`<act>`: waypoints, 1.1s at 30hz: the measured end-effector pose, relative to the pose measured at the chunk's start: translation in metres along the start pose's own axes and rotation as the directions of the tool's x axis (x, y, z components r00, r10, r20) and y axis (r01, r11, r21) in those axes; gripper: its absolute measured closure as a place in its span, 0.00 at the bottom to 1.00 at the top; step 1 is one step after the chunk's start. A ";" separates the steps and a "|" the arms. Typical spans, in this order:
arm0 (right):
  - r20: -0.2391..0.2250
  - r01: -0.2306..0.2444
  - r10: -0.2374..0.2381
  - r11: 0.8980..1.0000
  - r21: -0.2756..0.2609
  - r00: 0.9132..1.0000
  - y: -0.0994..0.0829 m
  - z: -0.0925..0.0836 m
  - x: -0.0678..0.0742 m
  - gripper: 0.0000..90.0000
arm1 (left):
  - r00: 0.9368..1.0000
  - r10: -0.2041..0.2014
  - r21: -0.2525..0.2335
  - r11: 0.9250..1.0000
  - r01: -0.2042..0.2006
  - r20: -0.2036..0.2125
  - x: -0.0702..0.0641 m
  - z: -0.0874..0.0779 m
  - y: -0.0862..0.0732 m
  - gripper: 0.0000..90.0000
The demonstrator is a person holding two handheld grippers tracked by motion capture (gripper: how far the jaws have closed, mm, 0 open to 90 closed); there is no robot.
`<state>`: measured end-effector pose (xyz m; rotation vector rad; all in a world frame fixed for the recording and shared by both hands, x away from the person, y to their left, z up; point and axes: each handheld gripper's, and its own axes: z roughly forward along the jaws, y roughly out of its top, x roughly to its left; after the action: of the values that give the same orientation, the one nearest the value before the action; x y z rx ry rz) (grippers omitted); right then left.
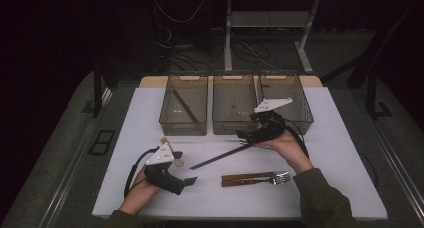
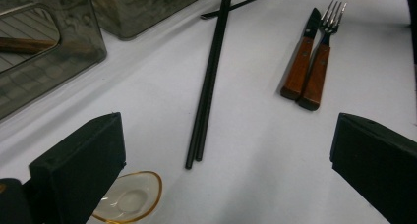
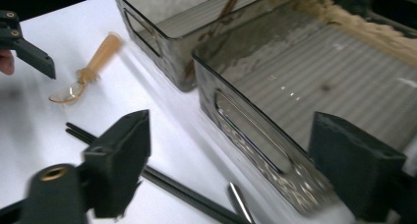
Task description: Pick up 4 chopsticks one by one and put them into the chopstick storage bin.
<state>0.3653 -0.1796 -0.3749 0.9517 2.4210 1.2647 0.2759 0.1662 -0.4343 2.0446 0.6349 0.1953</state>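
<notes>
Right hand-held gripper (image 1: 243, 136) over black chopsticks (image 1: 220, 156) before three bins (image 1: 235, 108); left hand-held gripper (image 1: 189, 179) resting on counter (image 1: 340, 138).

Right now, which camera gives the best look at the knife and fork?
The left gripper view: the knife and fork lie side by side, wooden handles sharp. The high view shows them small and dim.

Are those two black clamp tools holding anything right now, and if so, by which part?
Nothing is held. The left gripper has its jaws open above the white table beside the black chopsticks; the right gripper is open too.
</notes>
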 end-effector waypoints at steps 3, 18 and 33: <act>0.005 -0.015 0.015 1.000 -0.011 1.000 -0.012 -0.008 -0.003 0.14 | 1.000 0.001 -0.004 1.000 -0.001 -0.001 -0.001 0.000 0.000 0.00; 0.060 -0.023 0.026 0.998 -0.050 0.998 -0.080 -0.050 0.001 0.01 | 1.000 0.011 0.002 1.000 -0.011 -0.011 -0.003 0.001 0.000 0.00; 0.055 -0.088 0.093 0.992 -0.095 0.994 -0.128 -0.076 0.001 0.01 | 0.998 0.030 -0.012 0.999 -0.031 -0.057 -0.007 0.002 0.006 0.00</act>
<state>0.2718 -0.2795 -0.4325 1.0679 2.2771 1.3460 0.2733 0.1586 -0.4294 2.0435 0.6362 0.2750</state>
